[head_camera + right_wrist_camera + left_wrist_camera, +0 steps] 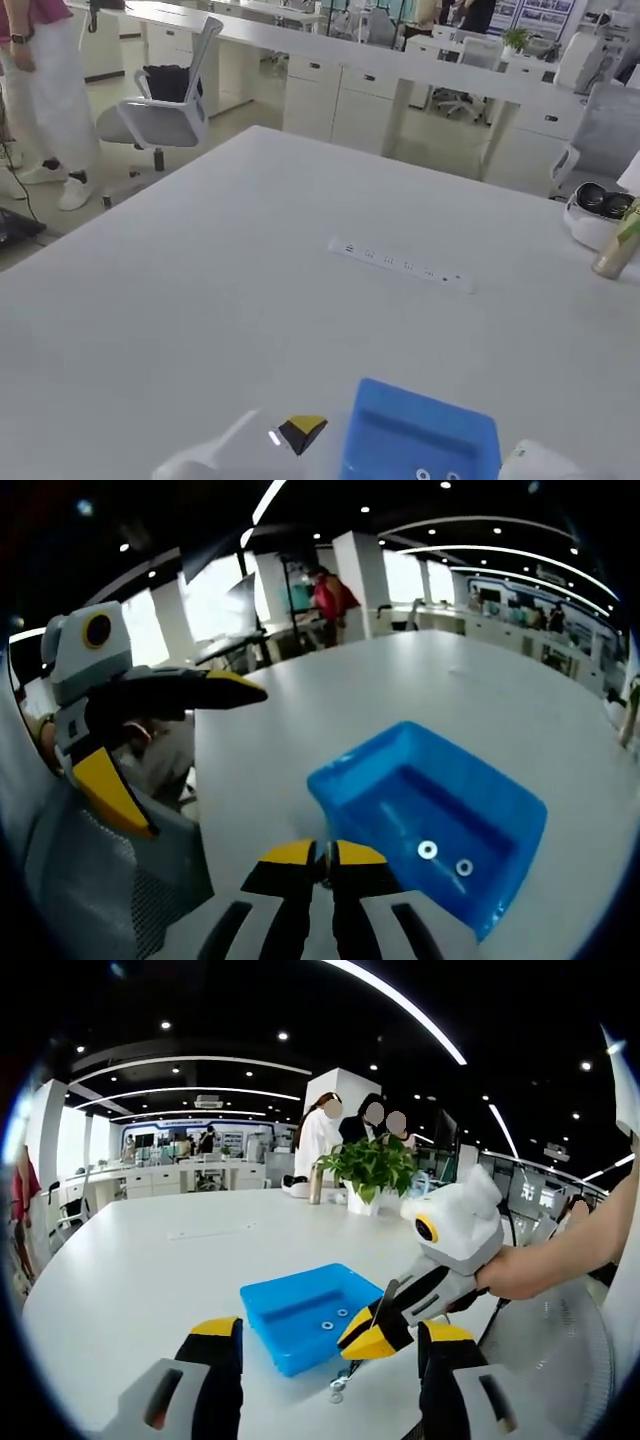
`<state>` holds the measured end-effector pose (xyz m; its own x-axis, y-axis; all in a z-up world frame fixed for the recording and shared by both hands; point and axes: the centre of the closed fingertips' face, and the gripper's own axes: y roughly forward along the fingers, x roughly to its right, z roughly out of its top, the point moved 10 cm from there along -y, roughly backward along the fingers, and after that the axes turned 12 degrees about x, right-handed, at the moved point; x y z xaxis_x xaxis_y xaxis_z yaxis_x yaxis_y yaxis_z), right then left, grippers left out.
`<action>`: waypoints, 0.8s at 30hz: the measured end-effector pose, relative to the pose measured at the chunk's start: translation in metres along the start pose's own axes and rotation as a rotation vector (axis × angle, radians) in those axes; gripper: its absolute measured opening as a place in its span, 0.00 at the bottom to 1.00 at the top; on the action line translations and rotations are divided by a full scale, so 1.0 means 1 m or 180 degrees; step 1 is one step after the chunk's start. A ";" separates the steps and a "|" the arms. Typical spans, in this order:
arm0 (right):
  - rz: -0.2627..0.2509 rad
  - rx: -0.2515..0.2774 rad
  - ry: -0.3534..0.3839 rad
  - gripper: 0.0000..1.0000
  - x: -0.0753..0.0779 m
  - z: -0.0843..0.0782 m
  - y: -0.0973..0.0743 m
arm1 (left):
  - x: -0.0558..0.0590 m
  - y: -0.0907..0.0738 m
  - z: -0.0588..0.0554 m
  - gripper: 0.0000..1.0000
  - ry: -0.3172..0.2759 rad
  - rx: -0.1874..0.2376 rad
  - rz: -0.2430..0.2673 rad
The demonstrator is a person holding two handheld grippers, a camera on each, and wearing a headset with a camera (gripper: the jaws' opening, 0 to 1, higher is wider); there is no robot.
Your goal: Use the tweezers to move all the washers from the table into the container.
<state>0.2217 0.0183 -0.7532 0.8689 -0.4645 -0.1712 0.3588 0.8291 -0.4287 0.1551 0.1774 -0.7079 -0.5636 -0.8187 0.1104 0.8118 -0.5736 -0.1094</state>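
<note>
A blue container (420,432) sits at the near table edge and holds two washers (427,850). The same blue container (300,1310) lies just beyond my left gripper (330,1350), whose jaws stand wide apart with nothing between them. My right gripper (324,868) is shut on the thin metal tweezers (326,858), close to the container's (430,820) near left corner. It reaches into the left gripper view as the right gripper (375,1327), with the tweezers' tip (342,1378) down by small metal pieces on the table. A yellow-black gripper tip (300,432) shows left of the container.
A white power strip (400,265) lies mid-table. A headset case and a bottle (605,215) stand at the right edge. An office chair (165,115) and a standing person (40,90) are beyond the far left corner. A potted plant (372,1170) stands on the table.
</note>
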 end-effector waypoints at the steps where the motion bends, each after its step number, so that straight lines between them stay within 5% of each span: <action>1: 0.0016 0.0000 0.0000 0.03 0.001 0.000 0.001 | 0.000 0.000 0.000 0.72 0.0014 -0.0005 0.0006; 24: 0.0169 -0.0271 -0.0150 0.03 0.002 0.001 0.011 | -0.002 -0.001 0.002 0.71 0.0006 0.0053 0.0030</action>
<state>0.2273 0.0267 -0.7572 0.9016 -0.4040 -0.1546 0.2834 0.8217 -0.4945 0.1562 0.1796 -0.7059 -0.5563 -0.8240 0.1076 0.8194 -0.5654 -0.0939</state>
